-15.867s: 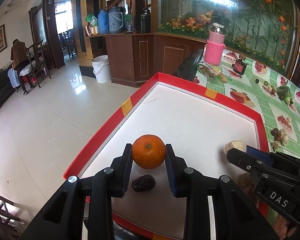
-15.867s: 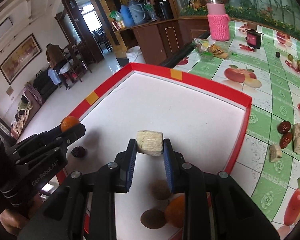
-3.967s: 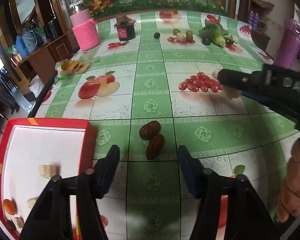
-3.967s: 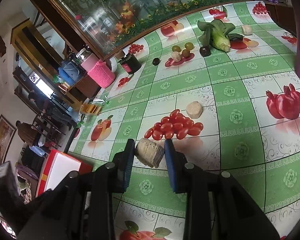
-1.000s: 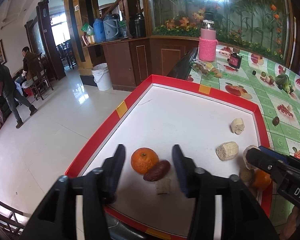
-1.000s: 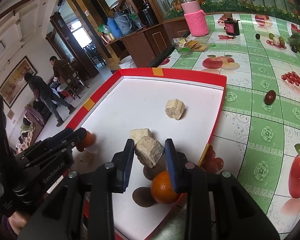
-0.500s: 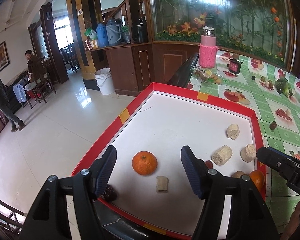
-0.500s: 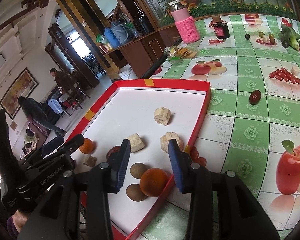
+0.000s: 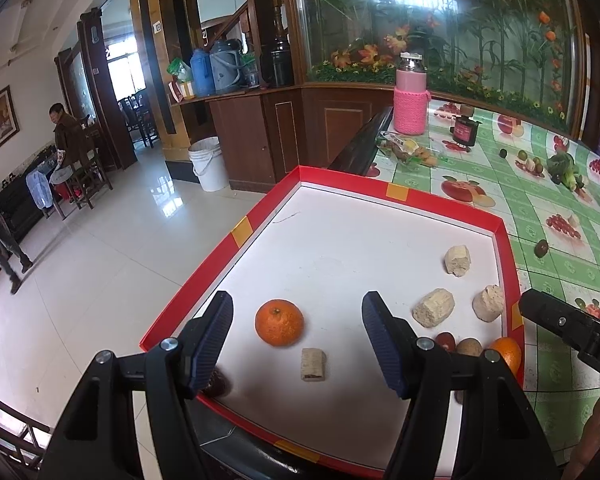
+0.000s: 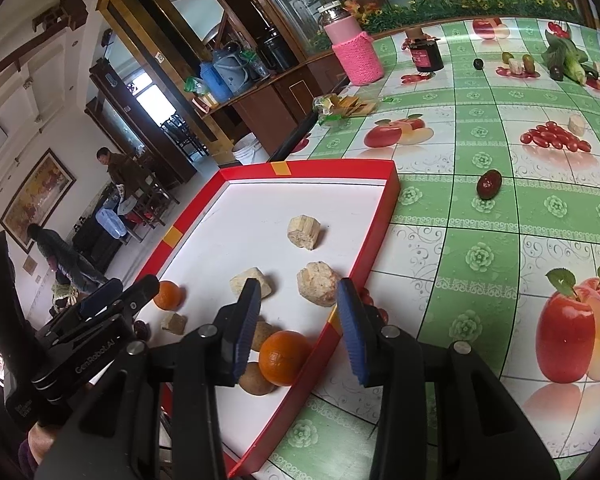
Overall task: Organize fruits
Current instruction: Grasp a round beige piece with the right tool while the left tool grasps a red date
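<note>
hovering over the near edge of the red-rimmed tray point(image 9: 236, 236), left hand-held gripper point(image 9: 296, 338) spread wide, nothing between the jaws. framing an orange point(image 9: 279, 322) on the white tray floor and, just nearer, a small pale sugarcane piece point(image 9: 313, 364). half hidden behind the left finger point(image 9: 208, 340), a dark date point(image 9: 216, 384) at the tray's near rim. farther right, three pale chunks point(image 9: 434, 307) lying apart from one another, and close to the right rim a cluster: another dark date point(image 9: 445, 340), a brown round fruit point(image 9: 469, 347) and a second orange point(image 9: 506, 354).

seen from the right wrist camera, right hand-held gripper point(image 10: 296, 326) also open and empty, held above the tray's right rim point(image 10: 384, 208). directly below its jaws, the second orange point(image 10: 283, 357) touching a brown round fruit point(image 10: 256, 378), with a pale chunk point(image 10: 318, 283) just beyond, beside the rim. left hand-held gripper point(image 10: 112, 300) visible at the left of this view, near the first orange point(image 10: 168, 295).

out on the green fruit-print surface point(image 10: 480, 256), well apart from the tray, a lone dark date point(image 10: 489, 184); farther off, a pale chunk point(image 10: 576, 125) beside printed cherry tomatoes. at the far end, a pink knit-covered bottle point(image 10: 354, 54) standing upright.
</note>
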Demonstrator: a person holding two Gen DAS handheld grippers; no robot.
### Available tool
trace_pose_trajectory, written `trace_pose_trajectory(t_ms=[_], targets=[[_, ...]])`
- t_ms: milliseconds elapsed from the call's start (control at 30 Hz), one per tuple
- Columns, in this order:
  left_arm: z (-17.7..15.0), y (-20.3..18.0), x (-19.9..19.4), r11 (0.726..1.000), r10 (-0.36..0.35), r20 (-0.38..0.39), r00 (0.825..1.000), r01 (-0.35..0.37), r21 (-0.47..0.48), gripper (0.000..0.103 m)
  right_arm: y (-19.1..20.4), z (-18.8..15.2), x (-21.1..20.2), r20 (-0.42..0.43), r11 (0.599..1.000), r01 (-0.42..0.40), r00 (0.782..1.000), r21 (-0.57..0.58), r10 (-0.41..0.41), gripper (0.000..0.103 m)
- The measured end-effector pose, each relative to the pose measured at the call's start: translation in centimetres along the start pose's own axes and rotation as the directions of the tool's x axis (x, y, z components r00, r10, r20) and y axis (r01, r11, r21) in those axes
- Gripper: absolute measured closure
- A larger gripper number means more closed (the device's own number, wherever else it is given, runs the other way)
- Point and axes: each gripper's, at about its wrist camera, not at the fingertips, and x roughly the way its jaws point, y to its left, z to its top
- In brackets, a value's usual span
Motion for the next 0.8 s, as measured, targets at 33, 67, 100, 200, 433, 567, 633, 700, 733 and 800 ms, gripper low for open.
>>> trace_pose_trajectory(t_ms=[33,67,100,200,433,567,633,700,733,800], targets=[[0.0,-0.1,0.0,1.000,0.001,-0.003,1.000,-0.001,0.001,0.036,-0.1,0.0,0.0,0.000,1.000,0.000,1.000,0.001,0.000,0.061],[0.0,-0.2,0.0,1.000,0.000,-0.005,1.000,0.000,0.001,0.036,-0.3,0.0,-0.1,0.002,1.000,0.002,1.000,0.003,-0.002,0.061],[-0.1,-0.2,0.0,1.000,-0.001,-0.007,1.000,0.001,0.002,0.036,-0.4,0.0,-0.1,0.003,1.000,0.004,1.000,0.005,-0.004,0.061],[-0.2,-0.4,0.1,1.000,-0.002,-0.014,1.000,0.003,0.006,0.036,-0.9,0.1,-0.4,0.008,1.000,0.005,1.000,0.018,-0.005,0.061],[0.0,-1.7,0.1,0.999,-0.025,-0.020,0.999,0.026,0.028,0.034,-4.1,0.4,-2.2,0.034,0.997,0.055,0.998,0.061,-0.057,0.061],[0.6,-3.4,-0.1,0.996,-0.061,-0.019,0.998,0.062,0.058,0.034,-7.3,0.6,-4.0,0.057,0.988,0.106,0.992,0.110,-0.113,0.061],[1.0,-4.5,-0.2,0.994,-0.080,-0.018,0.997,0.081,0.076,0.034,-9.1,0.8,-5.0,0.067,0.981,0.135,0.987,0.136,-0.145,0.061],[1.4,-5.7,-0.3,0.990,-0.101,-0.019,0.995,0.102,0.092,0.034,-10.6,1.0,-5.9,0.072,0.974,0.161,0.982,0.159,-0.174,0.061],[1.7,-6.4,-0.3,0.988,-0.116,-0.023,0.993,0.118,0.100,0.034,-11.3,1.2,-6.4,0.077,0.971,0.173,0.979,0.168,-0.188,0.061],[2.1,-7.8,-0.3,0.983,-0.143,-0.028,0.989,0.145,0.116,0.034,-12.6,1.7,-7.2,0.089,0.964,0.200,0.972,0.176,-0.218,0.061]])
